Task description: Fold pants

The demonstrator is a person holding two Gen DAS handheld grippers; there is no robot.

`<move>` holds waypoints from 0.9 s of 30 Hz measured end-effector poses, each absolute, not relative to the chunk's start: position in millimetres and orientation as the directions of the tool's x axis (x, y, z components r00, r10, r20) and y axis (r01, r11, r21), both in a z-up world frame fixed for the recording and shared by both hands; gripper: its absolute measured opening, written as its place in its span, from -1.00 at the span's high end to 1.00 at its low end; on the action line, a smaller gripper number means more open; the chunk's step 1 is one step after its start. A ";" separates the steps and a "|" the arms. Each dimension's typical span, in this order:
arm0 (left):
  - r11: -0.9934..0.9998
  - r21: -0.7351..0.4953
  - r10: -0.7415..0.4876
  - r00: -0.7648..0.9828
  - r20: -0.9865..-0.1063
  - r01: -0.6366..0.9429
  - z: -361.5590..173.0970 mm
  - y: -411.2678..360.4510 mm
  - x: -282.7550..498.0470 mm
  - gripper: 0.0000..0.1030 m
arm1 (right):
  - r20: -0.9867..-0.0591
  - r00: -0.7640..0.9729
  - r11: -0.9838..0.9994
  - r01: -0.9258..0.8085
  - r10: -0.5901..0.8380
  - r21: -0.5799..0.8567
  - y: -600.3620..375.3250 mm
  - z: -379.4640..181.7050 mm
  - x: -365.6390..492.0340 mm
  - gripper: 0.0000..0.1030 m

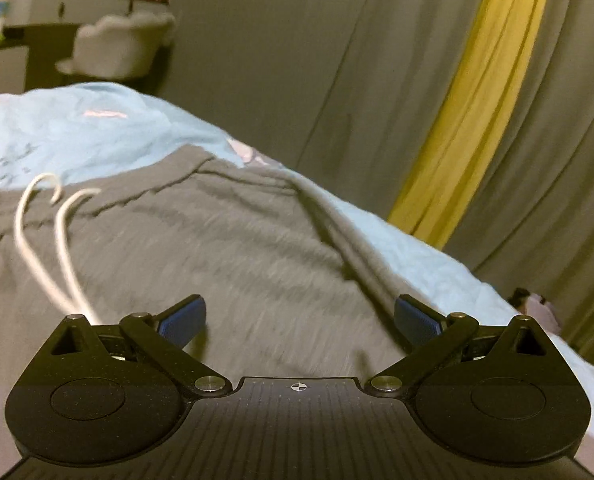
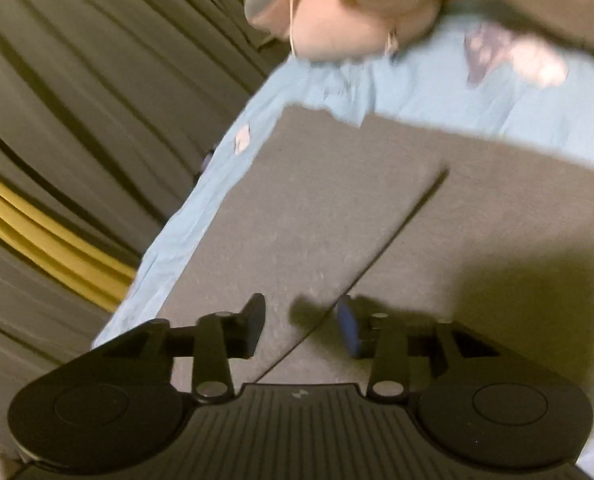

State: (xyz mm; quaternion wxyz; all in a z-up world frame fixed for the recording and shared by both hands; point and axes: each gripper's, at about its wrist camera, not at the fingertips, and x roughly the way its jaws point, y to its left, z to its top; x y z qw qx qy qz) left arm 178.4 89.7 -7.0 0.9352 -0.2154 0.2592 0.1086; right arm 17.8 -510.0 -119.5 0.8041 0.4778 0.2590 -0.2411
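Grey sweatpants (image 1: 233, 240) lie spread on a light blue bed sheet (image 1: 97, 136), their waist end away from me with a white drawstring (image 1: 63, 248) looped over the fabric. My left gripper (image 1: 300, 320) hovers just above the pants with its blue pads wide apart and nothing between them. In the right wrist view the pants (image 2: 317, 200) lie flat, and a dark edge line (image 2: 397, 232) runs diagonally across them. My right gripper (image 2: 301, 326) stands partly open over that line, with no cloth pinched between its fingers.
Grey curtains with a yellow strip (image 1: 469, 120) hang beyond the bed's far edge. A pale plush toy (image 2: 357, 12) sits on the sheet (image 2: 437, 92) past the pants. A padded chair (image 1: 117, 44) and a desk (image 1: 57, 12) stand at the back left.
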 end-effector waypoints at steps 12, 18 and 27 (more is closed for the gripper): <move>0.855 -0.414 -0.102 0.681 -0.725 -0.313 -19.2 115.9 325.5 -0.53 | -0.588 0.797 0.365 0.593 -0.138 0.717 -534.0 -130.2 32.0 0.48; 0.838 -0.423 -0.108 0.655 -0.748 -0.345 -37.9 115.8 350.8 -0.51 | -0.568 0.814 0.305 0.574 -0.120 0.760 -540.2 -140.7 21.7 0.72; 0.822 -0.500 -0.190 0.696 -0.692 -0.273 -11.3 131.6 323.4 0.77 | -0.563 0.819 0.253 0.571 -0.112 0.781 -542.2 -137.2 30.9 0.90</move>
